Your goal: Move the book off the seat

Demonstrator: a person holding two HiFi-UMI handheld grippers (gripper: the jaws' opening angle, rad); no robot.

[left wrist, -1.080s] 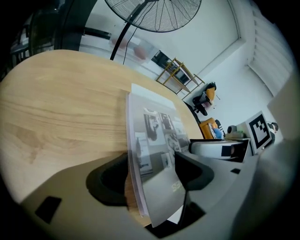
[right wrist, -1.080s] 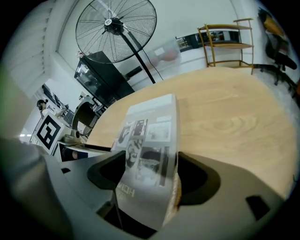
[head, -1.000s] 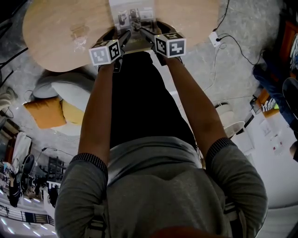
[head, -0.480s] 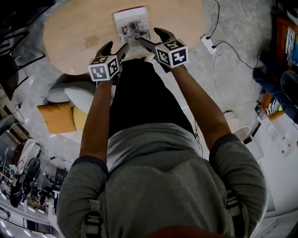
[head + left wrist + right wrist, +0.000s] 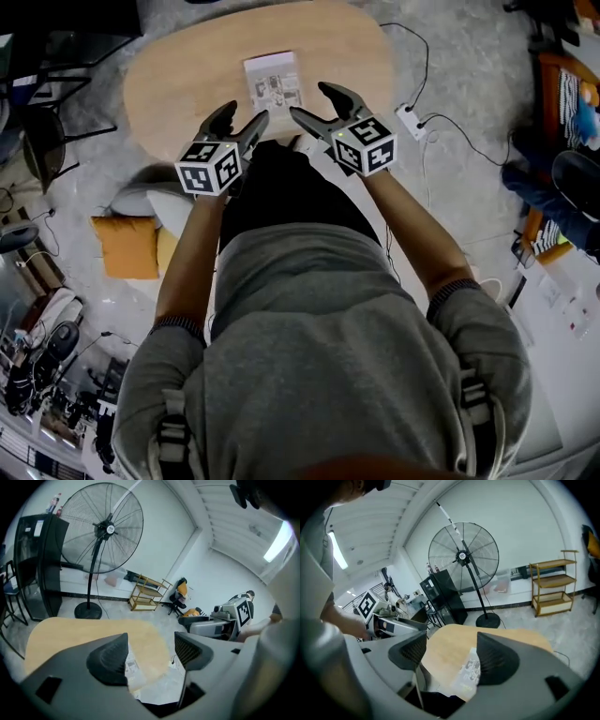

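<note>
A white printed book (image 5: 273,82) lies flat on the light wooden table (image 5: 187,75), near its front edge. My left gripper (image 5: 246,114) and right gripper (image 5: 307,101) hang side by side above that edge, short of the book and not touching it. In the left gripper view the left gripper (image 5: 150,651) is open and empty, with the book (image 5: 132,667) far below. The right gripper (image 5: 450,656) is also open. Its jaws have just been closing a little with nothing between them, and the book (image 5: 469,671) lies below its right pad.
A tall floor fan (image 5: 105,527), a black cabinet (image 5: 40,564) and a wooden shelf rack (image 5: 147,592) stand beyond the table. Orange and white cushions (image 5: 127,246) lie on the floor at the left. A power strip (image 5: 410,120) with cables lies at the right.
Both grippers have risen from the table's front edge and now sit higher above it. The book stays flat on the table. The table looks smaller and farther off.
</note>
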